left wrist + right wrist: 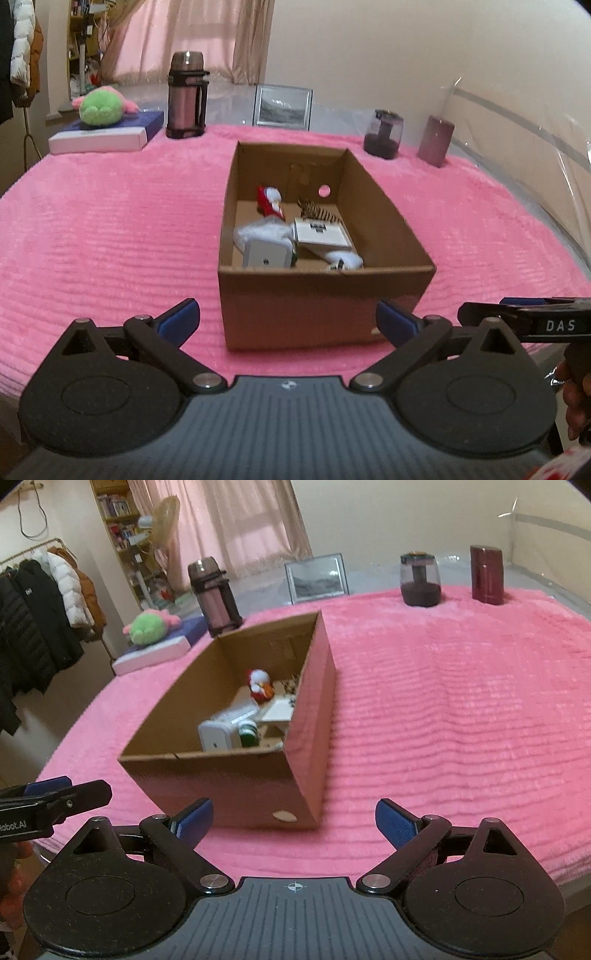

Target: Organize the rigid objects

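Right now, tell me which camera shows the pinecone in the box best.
The left wrist view: the pinecone lies unobstructed at the cardboard box's far end. In the right wrist view the box's right wall hides nearly all of it.

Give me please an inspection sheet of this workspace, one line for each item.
Surface: pink blanket covers it.
Job's things: open cardboard box holds a red-white toy, a white device and small white boxes.
Clutter: thermos, picture frame, dark jar, maroon container, green plush on a flat box.
Grippers: left gripper and right gripper open, empty.
Cables: nothing seen.
Surroundings: curtains, bookshelf, hanging coats.
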Tool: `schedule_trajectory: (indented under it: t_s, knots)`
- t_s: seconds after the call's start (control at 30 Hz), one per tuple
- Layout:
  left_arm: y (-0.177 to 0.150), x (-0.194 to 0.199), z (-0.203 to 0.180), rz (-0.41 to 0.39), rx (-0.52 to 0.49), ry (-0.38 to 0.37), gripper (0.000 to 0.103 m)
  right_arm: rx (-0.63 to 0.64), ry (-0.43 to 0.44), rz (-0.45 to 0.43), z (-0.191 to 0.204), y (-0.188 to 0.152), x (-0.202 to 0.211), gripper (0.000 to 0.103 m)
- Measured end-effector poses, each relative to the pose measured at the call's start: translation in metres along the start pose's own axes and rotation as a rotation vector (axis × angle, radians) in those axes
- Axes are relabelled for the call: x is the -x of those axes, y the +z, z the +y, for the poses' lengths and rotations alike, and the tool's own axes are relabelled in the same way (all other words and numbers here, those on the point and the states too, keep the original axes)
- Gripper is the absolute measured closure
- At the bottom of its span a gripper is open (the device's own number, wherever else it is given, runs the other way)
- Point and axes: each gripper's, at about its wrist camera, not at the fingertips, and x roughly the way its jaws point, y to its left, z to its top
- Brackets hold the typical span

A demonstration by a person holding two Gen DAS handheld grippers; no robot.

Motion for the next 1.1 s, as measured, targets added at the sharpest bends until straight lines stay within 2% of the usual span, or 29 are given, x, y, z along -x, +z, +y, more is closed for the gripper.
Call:
schedule_trajectory:
  t_s: [0.27, 0.5, 1.1]
  knots:
    - [-0.014, -0.011, -0.004, 0.061, 0.008, 0.039, 0.005, 0.02, -0.014, 0.047, 0.001, -0.012, -0.006, 0.011]
    - [-0.016, -0.015, -0.007, 0.086, 0.011, 0.058, 0.005, 0.033, -0.027, 0.048, 0.003, -0.012, -0.007, 0.011]
    - [-0.02, -0.018, -0.013, 0.094, -0.011, 0.068, 0.005, 0.054, -0.048, 0.05, 0.002, -0.011, -0.007, 0.011]
